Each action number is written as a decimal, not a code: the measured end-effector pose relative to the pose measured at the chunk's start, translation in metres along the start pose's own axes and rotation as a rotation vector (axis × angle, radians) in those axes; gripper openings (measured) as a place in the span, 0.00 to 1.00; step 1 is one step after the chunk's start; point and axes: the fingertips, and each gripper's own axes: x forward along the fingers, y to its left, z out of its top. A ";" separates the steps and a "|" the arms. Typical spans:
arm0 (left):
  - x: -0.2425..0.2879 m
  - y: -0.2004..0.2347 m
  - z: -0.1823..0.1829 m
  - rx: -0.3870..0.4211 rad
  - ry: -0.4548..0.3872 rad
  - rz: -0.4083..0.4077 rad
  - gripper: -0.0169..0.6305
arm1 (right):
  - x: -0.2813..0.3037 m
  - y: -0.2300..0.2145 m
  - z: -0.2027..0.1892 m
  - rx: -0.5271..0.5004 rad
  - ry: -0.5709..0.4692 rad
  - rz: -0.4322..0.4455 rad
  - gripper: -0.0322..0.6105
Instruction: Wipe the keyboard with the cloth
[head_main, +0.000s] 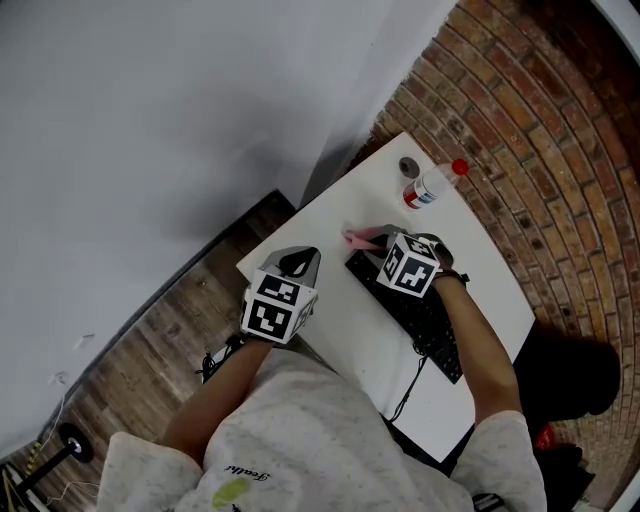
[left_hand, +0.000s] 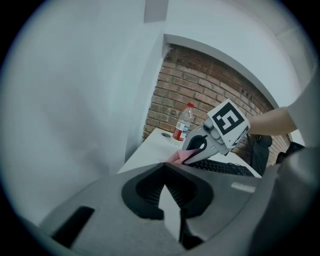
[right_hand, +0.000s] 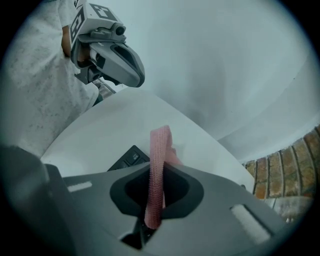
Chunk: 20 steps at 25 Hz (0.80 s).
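The right gripper (head_main: 384, 249) is pinching the pink cloth (right_hand: 159, 165) between its closed jaws, with only a narrow folded strip sticking out past the tips. It is hanging over the far end of the keyboard (head_main: 425, 320), which is lying at an angle across the white table (head_main: 480, 270). Whether the cloth is already pressing on the keys cannot be told. The left gripper (head_main: 297, 262) is waiting off the table's near corner, its jaws closed on nothing. To wipe well, the person is probably going to need to lower the cloth until it is flattening against the keys, then drag it along the rows towards the near end with light, even pressure. The idle gripper could be steadying the keyboard's edge, since it may slide, and the upright bottle (head_main: 430, 186) is standing near the far end.
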 end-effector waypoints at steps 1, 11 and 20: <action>-0.001 0.000 -0.001 -0.002 -0.001 0.004 0.02 | 0.000 0.002 0.001 -0.005 0.000 0.006 0.09; -0.012 -0.002 -0.004 -0.018 -0.017 0.039 0.02 | 0.004 0.018 0.012 -0.069 -0.001 0.059 0.09; -0.022 -0.004 -0.007 -0.026 -0.025 0.072 0.02 | 0.004 0.034 0.023 -0.112 -0.025 0.099 0.09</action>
